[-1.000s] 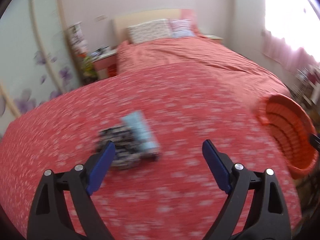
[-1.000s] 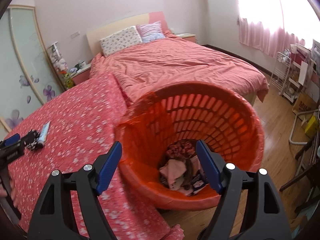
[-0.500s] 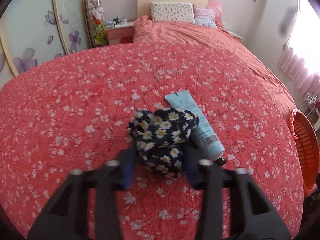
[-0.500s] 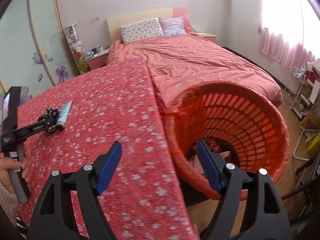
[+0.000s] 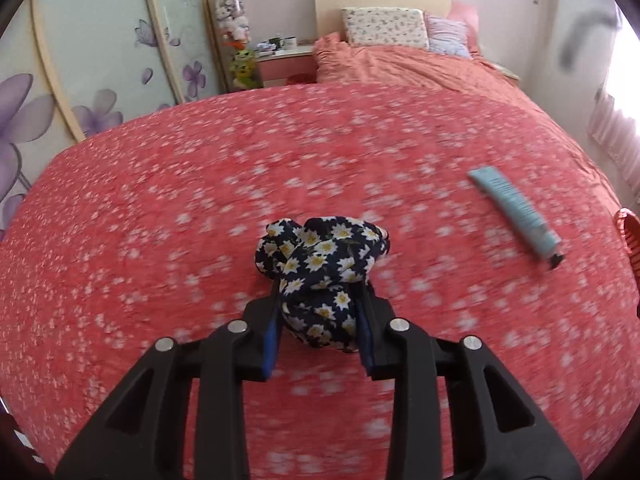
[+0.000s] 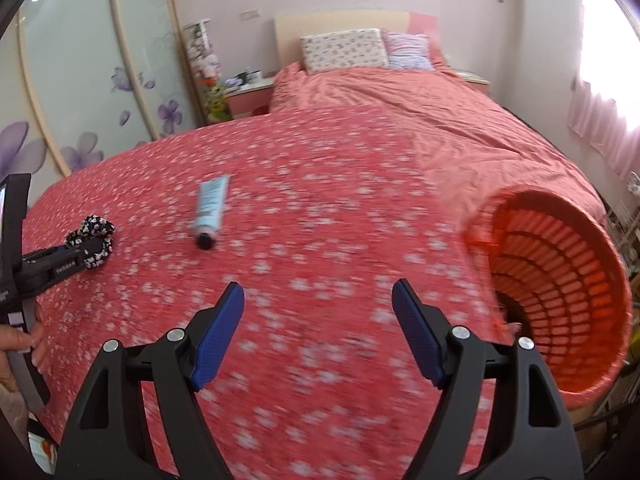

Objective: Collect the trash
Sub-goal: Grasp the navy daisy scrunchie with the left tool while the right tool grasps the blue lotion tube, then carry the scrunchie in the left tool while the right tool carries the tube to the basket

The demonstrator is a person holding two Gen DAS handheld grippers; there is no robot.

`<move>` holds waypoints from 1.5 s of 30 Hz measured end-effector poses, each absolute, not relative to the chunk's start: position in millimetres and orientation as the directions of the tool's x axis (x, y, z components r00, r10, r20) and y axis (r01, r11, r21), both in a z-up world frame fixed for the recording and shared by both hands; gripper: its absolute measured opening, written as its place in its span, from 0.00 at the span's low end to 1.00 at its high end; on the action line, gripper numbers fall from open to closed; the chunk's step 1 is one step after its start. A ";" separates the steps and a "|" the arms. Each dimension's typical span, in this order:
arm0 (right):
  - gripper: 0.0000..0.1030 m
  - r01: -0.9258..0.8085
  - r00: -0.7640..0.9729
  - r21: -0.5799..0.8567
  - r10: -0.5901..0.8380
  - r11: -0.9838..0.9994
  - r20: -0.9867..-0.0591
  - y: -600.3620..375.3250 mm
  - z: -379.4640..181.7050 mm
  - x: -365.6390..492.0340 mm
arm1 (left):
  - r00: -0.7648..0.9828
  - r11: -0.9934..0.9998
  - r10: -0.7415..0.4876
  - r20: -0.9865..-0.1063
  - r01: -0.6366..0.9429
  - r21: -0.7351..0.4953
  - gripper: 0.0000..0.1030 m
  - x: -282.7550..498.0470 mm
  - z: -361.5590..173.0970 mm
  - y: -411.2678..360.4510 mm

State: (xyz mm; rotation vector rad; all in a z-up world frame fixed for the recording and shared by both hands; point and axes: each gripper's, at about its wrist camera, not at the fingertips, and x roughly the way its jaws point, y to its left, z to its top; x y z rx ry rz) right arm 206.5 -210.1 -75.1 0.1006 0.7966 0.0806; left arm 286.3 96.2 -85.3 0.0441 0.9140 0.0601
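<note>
Left wrist view: left gripper [image 5: 320, 320] clamped on floral scrunchie [image 5: 324, 268] above red bedspread [image 5: 160, 220], after closing jaws. Soft, light, compressible; best pinched mid-bunch. Right gripper [image 6: 318, 328] wide, empty.

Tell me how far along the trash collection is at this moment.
Done: nothing certain; the orange basket sits at the bed's edge, but its contents are not visible. In hand: the left gripper, whose jaws have just been closing, clamps the daisy-print fabric bundle. Left: carry it to the basket, then take the blue tube lying on the red floral bedspread. The right gripper is open and empty.
</note>
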 end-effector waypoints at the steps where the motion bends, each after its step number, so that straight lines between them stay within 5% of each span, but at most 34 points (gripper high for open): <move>1: 0.72 -0.051 0.691 0.127 0.126 0.991 -0.712 -199.8 -76.5 213.2 | 0.605 0.998 0.065 -0.794 -0.034 0.056 0.35 286.9 -87.1 100.2; 6: 0.58 -0.104 0.651 0.168 0.194 0.980 -0.734 -165.6 -83.1 243.5 | 0.606 0.999 0.038 -0.794 -0.029 0.026 0.37 288.2 -89.3 105.7; 20: 0.50 -0.080 0.591 0.113 0.139 0.990 -0.795 -120.2 -98.2 303.8 | 0.618 0.999 0.015 -0.786 -0.042 -0.014 0.48 282.9 -98.2 127.1; 27: 0.27 -0.071 0.602 0.089 0.114 0.993 -0.791 -120.1 -99.1 301.0 | 0.616 0.999 0.023 -0.787 -0.048 -0.008 0.50 285.3 -97.5 124.7; 45: 0.28 -0.042 0.617 0.096 0.102 0.994 -0.780 -156.2 -99.9 252.2 | 0.617 0.998 0.017 -0.787 -0.055 -0.022 0.54 286.6 -97.9 133.5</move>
